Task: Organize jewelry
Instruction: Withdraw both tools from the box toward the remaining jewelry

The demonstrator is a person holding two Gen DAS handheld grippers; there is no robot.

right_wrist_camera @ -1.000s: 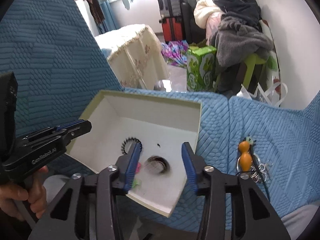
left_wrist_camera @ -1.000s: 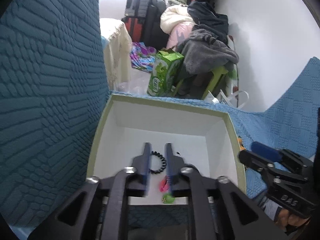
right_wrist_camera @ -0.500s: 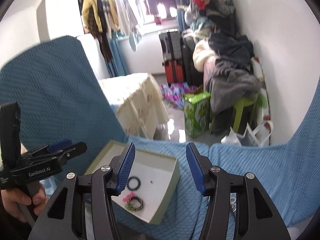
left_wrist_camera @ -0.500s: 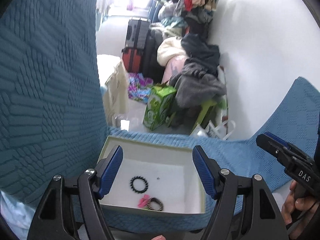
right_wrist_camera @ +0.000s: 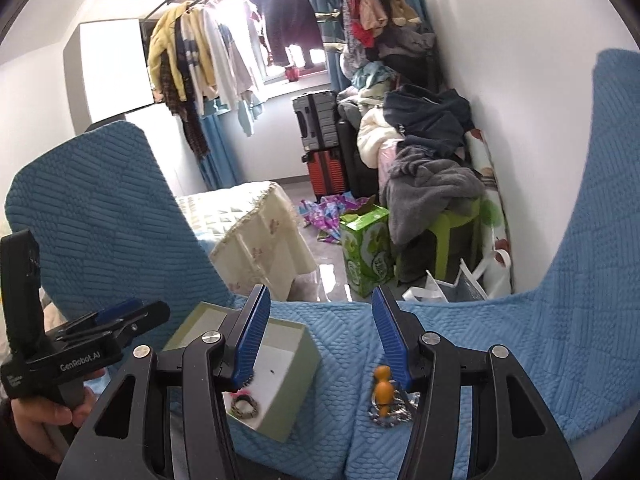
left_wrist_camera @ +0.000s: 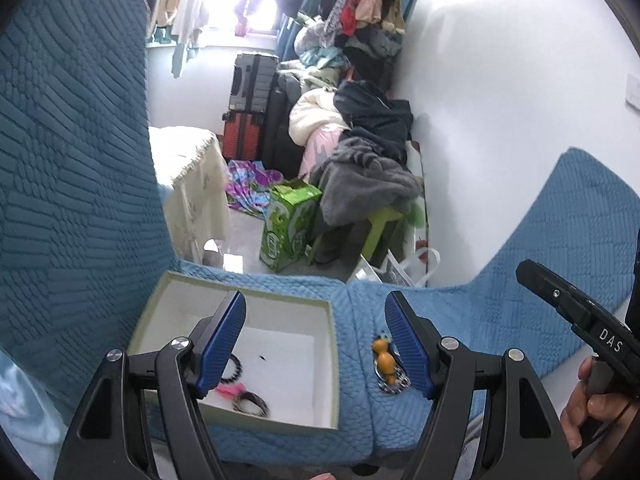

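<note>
A pale green box (left_wrist_camera: 332, 360) with a white inside sits on the blue quilted sofa cover; it also shows in the right wrist view (right_wrist_camera: 304, 364). Inside lie a black bead bracelet (left_wrist_camera: 234, 370), a pink piece (left_wrist_camera: 230, 391) and a dark patterned band (left_wrist_camera: 252, 402), which also shows in the right wrist view (right_wrist_camera: 245, 406). To the right of the box, on the cover, lies an orange bead charm on a small pile of rings and chain (left_wrist_camera: 385, 362), also in the right wrist view (right_wrist_camera: 383, 390). My left gripper (left_wrist_camera: 316, 346) and my right gripper (right_wrist_camera: 320, 342) are both open, empty and raised above these.
The sofa back (left_wrist_camera: 72, 160) rises at left and an armrest (left_wrist_camera: 580, 220) at right. Beyond the seat edge are a cloth-covered table (right_wrist_camera: 256, 232), a green carton (left_wrist_camera: 288, 228), suitcases (left_wrist_camera: 250, 108) and a heap of clothes (left_wrist_camera: 368, 152) by the wall.
Both grippers have pulled up and back from the box. The left gripper, nearly shut a second ago, has opened wide. The black bracelet now lies in the box.
</note>
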